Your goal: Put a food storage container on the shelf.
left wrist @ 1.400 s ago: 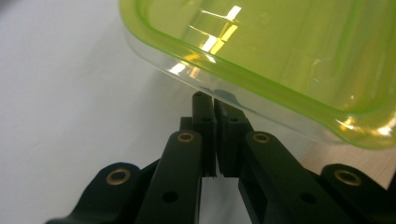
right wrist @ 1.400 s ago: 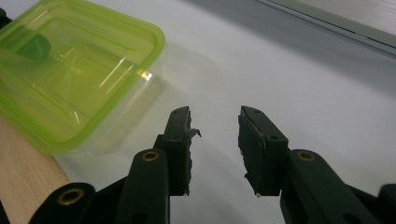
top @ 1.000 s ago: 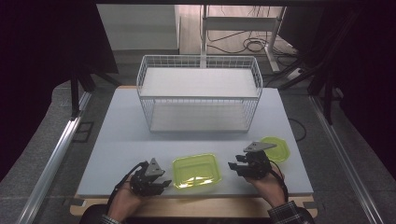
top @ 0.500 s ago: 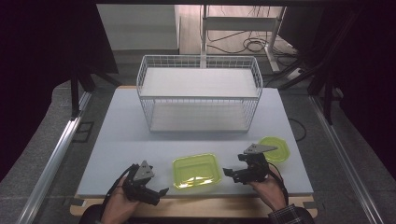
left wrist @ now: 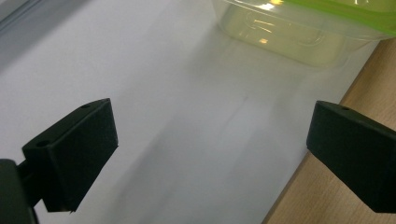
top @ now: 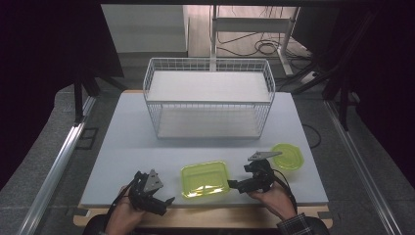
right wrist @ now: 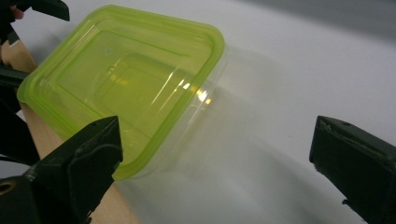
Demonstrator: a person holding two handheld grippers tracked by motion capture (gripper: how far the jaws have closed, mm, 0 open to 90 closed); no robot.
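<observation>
**Mara:** Container [top: 205,179] first — square, clear plastic with a lime-green lid, sitting low in the middle of the high view, right at the near edge of the white table [top: 122,147]. Where are the grippers?

**Jon:** One on each side of it, neither touching. Left gripper [top: 164,204] is at the lower left of the frame, off the container's left corner; right gripper [top: 234,185] is just beside its right edge. Both have just been opening, and nothing sits between the jaws of either — they stand wide apart over bare table.

**Mara:** How do you expect it to handle?

**Jon:** Light, I'd say: it looks empty, with thin walls you can see through. The plastic is glossy, so probably slippery, and the walls will likely flex if squeezed hard. The lid's rim looks like the stiffest part.

**Mara:** So take it there?

**Jon:** Yes — at the green rim, one pad above and one below, or across two opposite sides with both grippers. In the right gripper view the container [right wrist: 121,88] lies in the upper left, its near corner close to the left-hand jaw.

**Mara:** Anything else around?

**Jon:** A round green lid [top: 288,155] at the right, behind the right gripper, and a wire basket [top: 208,100] farther up the frame, well apart from the container.
</observation>
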